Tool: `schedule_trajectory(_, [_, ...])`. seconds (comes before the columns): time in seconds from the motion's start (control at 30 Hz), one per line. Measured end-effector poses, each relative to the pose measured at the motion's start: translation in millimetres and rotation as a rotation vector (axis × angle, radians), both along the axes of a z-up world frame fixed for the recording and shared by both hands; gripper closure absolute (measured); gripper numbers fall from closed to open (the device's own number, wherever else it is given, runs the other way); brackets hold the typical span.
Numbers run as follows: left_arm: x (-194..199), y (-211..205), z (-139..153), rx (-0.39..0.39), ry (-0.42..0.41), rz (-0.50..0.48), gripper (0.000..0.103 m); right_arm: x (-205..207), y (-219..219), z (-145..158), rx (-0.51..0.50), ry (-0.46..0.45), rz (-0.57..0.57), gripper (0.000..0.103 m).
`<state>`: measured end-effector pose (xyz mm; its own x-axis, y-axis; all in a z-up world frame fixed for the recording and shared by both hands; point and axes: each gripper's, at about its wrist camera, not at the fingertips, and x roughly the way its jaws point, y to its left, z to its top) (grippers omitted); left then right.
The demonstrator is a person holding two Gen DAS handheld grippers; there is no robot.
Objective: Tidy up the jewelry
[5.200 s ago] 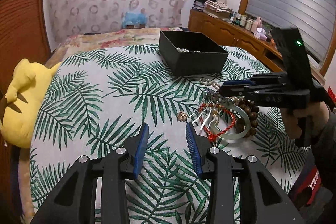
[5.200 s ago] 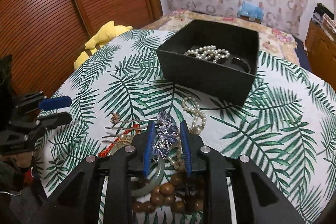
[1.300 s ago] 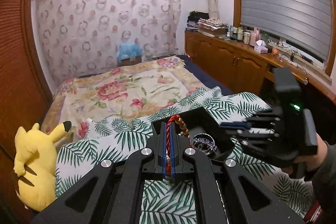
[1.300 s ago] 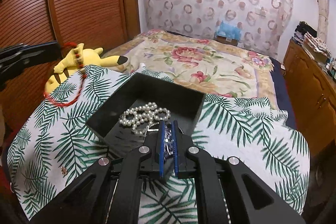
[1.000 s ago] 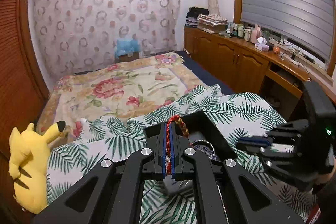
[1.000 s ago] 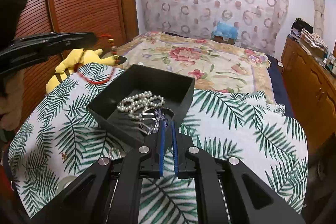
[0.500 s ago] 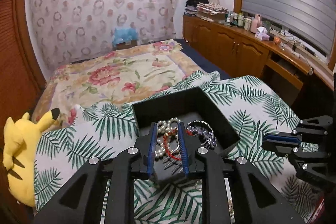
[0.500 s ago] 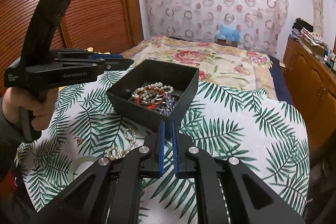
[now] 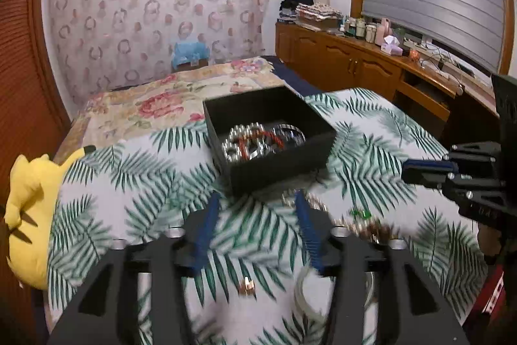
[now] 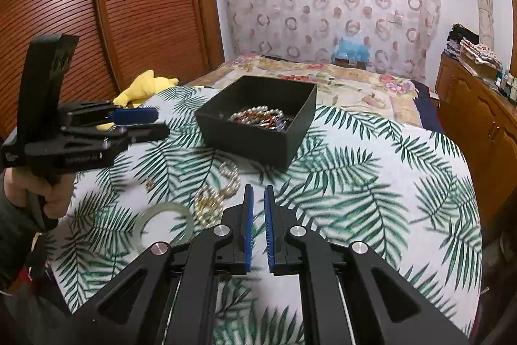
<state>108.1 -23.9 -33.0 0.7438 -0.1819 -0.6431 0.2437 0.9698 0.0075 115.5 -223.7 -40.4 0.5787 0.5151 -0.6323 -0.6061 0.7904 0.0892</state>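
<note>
Jewelry: pearls [image 10: 255, 112] and a red cord bracelet [image 9: 258, 144] lie inside the black box [image 9: 284, 170]; in front of it my left gripper [image 9: 255, 231] is opening, empty, and my right gripper [image 10: 257, 228] is closed, empty.

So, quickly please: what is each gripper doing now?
Left gripper: jaws opening, nothing between them.
Right gripper: jaws shut, holding nothing.
</note>
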Motion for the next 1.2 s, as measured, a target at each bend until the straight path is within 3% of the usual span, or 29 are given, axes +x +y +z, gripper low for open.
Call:
schedule_trajectory(0.13, [-18.8, -3.8, -8.7, 0.005, 0.017, -0.017, 0.052, -14.9, -2.0, -6.4, -0.004, 0.008, -0.001, 0.094])
schedule_trajectory(0.23, [-29.3, -4.1, -12.4, -0.017, 0.029, -0.028, 0.037, -25.2, -4.7, -13.2, -0.012, 0.019, -0.009, 0.094])
schedule_trajectory(0.4, [-41.4, -13.2, -20.8, -0.027, 0.065, -0.060, 0.037, -39.3, -9.5, -22.4, -0.020, 0.030, -0.024, 0.088])
schedule_trajectory(0.47, [-44.3, -16.9, -23.2, -0.029, 0.074, -0.070, 0.024, -42.1, -10.2, -26.0, -0.024, 0.039, -0.023, 0.088])
schedule_trajectory(0.57, [-47.7, -23.2, -28.0, -0.045, 0.087, -0.095, 0.024, -47.5, -10.5, -33.3, -0.027, 0.057, -0.026, 0.080])
schedule_trajectory(0.97, [-39.4, -34.8, -47.7, -0.079, 0.167, -0.100, 0.024, -59.3, -12.9, -47.4, -0.050, 0.060, -0.056, 0.068])
schedule_trajectory(1.2, [-38.5, -40.3, -57.2, -0.076, 0.194, -0.094, 0.024, -60.9, -13.2, -47.8, -0.051, 0.051, -0.054, 0.068])
